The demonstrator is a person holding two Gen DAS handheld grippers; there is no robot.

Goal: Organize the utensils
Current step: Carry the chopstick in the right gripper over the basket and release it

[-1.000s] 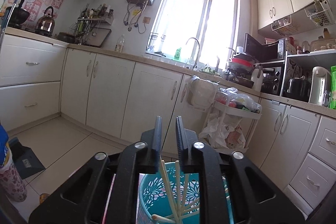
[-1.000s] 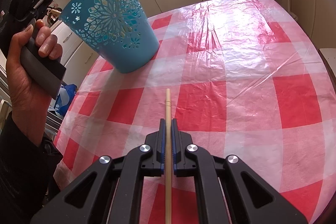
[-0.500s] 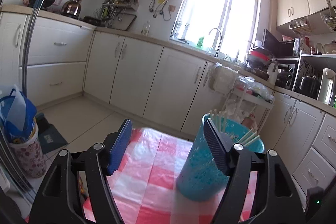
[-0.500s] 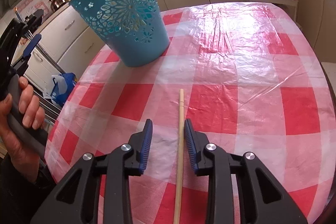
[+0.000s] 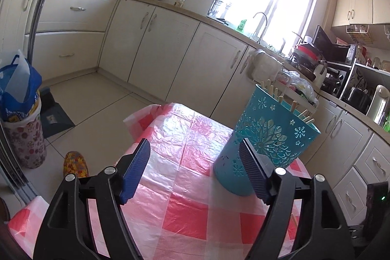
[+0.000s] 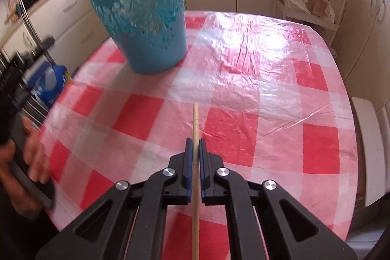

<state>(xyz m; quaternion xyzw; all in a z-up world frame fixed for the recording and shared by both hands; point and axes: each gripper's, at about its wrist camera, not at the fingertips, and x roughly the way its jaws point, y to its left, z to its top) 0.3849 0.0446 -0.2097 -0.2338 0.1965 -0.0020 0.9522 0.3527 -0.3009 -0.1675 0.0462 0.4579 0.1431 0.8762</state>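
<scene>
Right gripper (image 6: 194, 152): jaws clenched on a single wooden chopstick (image 6: 195, 118). The stick's long axis runs straight along the jaws' pointing line, with its tip sticking out ahead of the pads and the rest running back under the gripper body. It points roughly toward the blue cutout bucket (image 6: 143, 23), which sits up and to the left of the tip, well apart, near the far left corner of the counter (image 6: 268, 70) with its red-check plastic cover.

Left gripper (image 5: 195, 169): jaws released and opening, nothing between them. The bucket (image 5: 265, 150) lies ahead and right of the jaws; the right-hand pad overlaps it in view, contact cannot be told.

Judgement: the move turns on the stick-to-rim relation. The stick lies low and near-flat, the bucket mouth is high, so the right hand must lift and tip the stick end-down over the rim. The right hand carries the stick; the left is nearer the bucket and placed to steady it.

View differences: the left wrist shows the bucket's open mouth with several chopsticks (image 5: 295, 105) already standing inside; the right wrist shows only the bucket's outer wall, blurred. The right wrist shows the grip itself and the person's left hand (image 6: 26, 157) on its handle at the frame edge.
</scene>
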